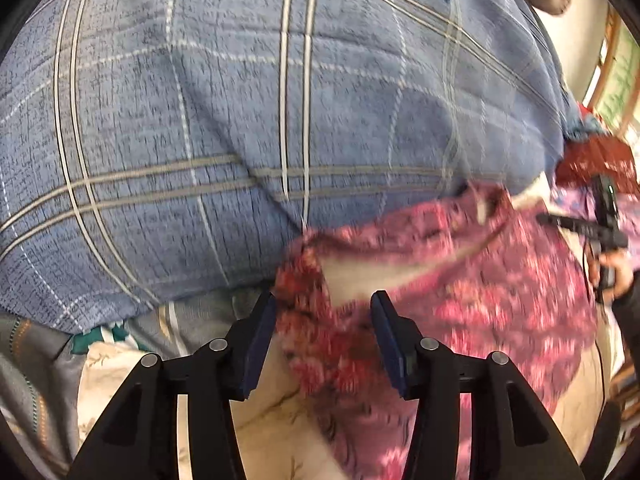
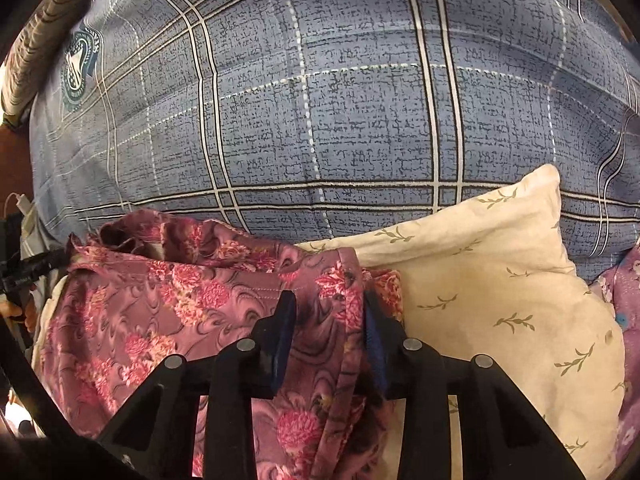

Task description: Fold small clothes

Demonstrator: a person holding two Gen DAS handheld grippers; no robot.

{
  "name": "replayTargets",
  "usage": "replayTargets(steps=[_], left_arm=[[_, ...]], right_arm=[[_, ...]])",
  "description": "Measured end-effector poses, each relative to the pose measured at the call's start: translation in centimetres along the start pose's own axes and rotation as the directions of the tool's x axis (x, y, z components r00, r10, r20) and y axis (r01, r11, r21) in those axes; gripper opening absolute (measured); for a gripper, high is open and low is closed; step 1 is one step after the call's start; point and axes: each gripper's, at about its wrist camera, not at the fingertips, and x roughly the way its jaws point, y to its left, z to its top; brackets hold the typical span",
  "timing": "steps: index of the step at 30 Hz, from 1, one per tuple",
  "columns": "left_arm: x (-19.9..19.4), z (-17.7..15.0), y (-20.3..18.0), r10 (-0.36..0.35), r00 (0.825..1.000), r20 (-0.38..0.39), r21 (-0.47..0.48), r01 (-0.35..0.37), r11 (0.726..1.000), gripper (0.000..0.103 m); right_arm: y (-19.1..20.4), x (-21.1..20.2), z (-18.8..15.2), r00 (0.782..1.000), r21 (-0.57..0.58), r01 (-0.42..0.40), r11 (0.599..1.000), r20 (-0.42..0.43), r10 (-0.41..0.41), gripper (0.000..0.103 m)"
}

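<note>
A small pink-and-red floral garment [image 1: 460, 292] lies crumpled on a cream pillow, blurred in the left wrist view. My left gripper [image 1: 324, 300] is open, its fingers either side of the garment's near edge. In the right wrist view the same garment [image 2: 160, 304] shows sharply. My right gripper [image 2: 330, 300] is open, with a fold of the garment's hem between its jaws. The right gripper also shows at the far right of the left wrist view [image 1: 600, 224].
A blue plaid quilt [image 2: 340, 100] fills the background of both views. The cream pillow with leaf print [image 2: 500, 280] lies under the garment and to the right of it. A purple floral cloth [image 2: 628, 320] sits at the right edge.
</note>
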Motion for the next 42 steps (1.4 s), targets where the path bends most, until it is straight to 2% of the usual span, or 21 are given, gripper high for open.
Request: replayTargets(steps=[8,10,12,15,17,18,19,21,24,26,28,30,32,35,37,38,42], left_arm=[[0.1,-0.6,-1.0,-0.031,0.999,-0.035,0.060,0.033,0.998,0.055],[0.8,-0.3,-1.3,-0.012,0.999,-0.033,0.075,0.014,0.997,0.056],[1.0,0.4,-1.0,0.010,1.000,-0.026,0.066,-0.009,0.998,0.055],[1.7,2.0,-0.4,0.002,1.000,0.012,-0.008,-0.002,1.000,0.053],[2.1,2.7,0.0,-0.027,0.999,0.022,-0.061,0.028,0.998,0.036],[2.5,2.9,0.0,-0.007,1.000,0.012,-0.074,0.008,0.997,0.010],[2.7,2.9,-0.1,0.006,1.000,0.008,-0.074,-0.006,0.997,0.004],[2.6,2.8,-0.2,0.005,1.000,0.026,-0.082,-0.003,0.997,0.003],[1.1,2.7,0.4,-0.009,0.993,0.120,-0.142,0.026,0.990,0.003],[0.6,2.8,0.9,0.024,0.987,0.160,-0.177,0.005,0.984,0.003],[1.6,2.7,1.2,0.060,0.990,0.131,-0.194,-0.033,0.980,0.003],[3.1,2.2,1.0,0.087,0.993,0.074,-0.189,-0.071,0.979,0.004],[4.4,1.5,0.7,0.105,0.994,0.025,-0.184,-0.098,0.978,0.005],[3.9,1.3,0.4,0.068,0.997,0.027,-0.217,-0.061,0.974,0.011],[2.4,0.9,0.7,0.018,0.998,0.057,-0.235,-0.004,0.972,0.035],[1.1,0.3,0.7,-0.015,0.997,0.071,-0.244,0.032,0.969,0.040],[-3.3,-2.8,0.3,-0.077,0.993,0.093,-0.237,0.097,0.967,0.044]], right_arm=[[0.3,0.7,-0.4,1.000,0.000,0.012,1.000,-0.015,-0.012,0.036],[0.4,0.8,-0.4,1.000,0.001,0.021,1.000,-0.015,-0.021,0.036],[1.1,1.4,-0.3,0.999,-0.002,0.035,0.999,-0.020,-0.035,0.032],[1.8,2.2,-0.3,0.998,0.005,0.062,0.998,-0.014,-0.062,0.016],[2.3,2.4,-0.2,0.997,0.000,0.077,0.997,-0.001,-0.077,0.008],[2.7,2.2,-0.1,0.997,-0.004,0.080,0.997,0.009,-0.080,0.008],[2.9,2.1,0.0,0.997,-0.008,0.081,0.997,0.016,-0.081,0.007],[3.3,1.4,0.4,0.995,-0.015,0.088,0.996,0.048,-0.088,0.007],[3.3,0.2,0.8,0.991,0.006,0.080,0.997,0.110,-0.081,0.006],[3.5,0.1,1.2,0.986,0.004,0.095,0.995,0.139,-0.095,0.006],[3.5,1.4,1.4,0.985,0.000,0.122,0.992,0.124,-0.122,0.007],[3.4,3.7,1.1,0.986,-0.004,0.150,0.989,0.068,-0.149,0.008],[3.5,5.2,0.7,0.984,-0.004,0.176,0.984,0.028,-0.176,0.025],[3.6,4.5,0.5,0.979,0.010,0.198,0.980,0.041,-0.198,0.037],[3.4,2.5,0.3,0.986,0.031,0.159,0.987,0.052,-0.161,0.042],[3.5,1.3,0.1,0.988,0.034,0.142,0.989,0.056,-0.143,0.044],[3.4,-3.4,-2.3,0.997,0.020,0.055,0.998,0.045,-0.056,0.044]])
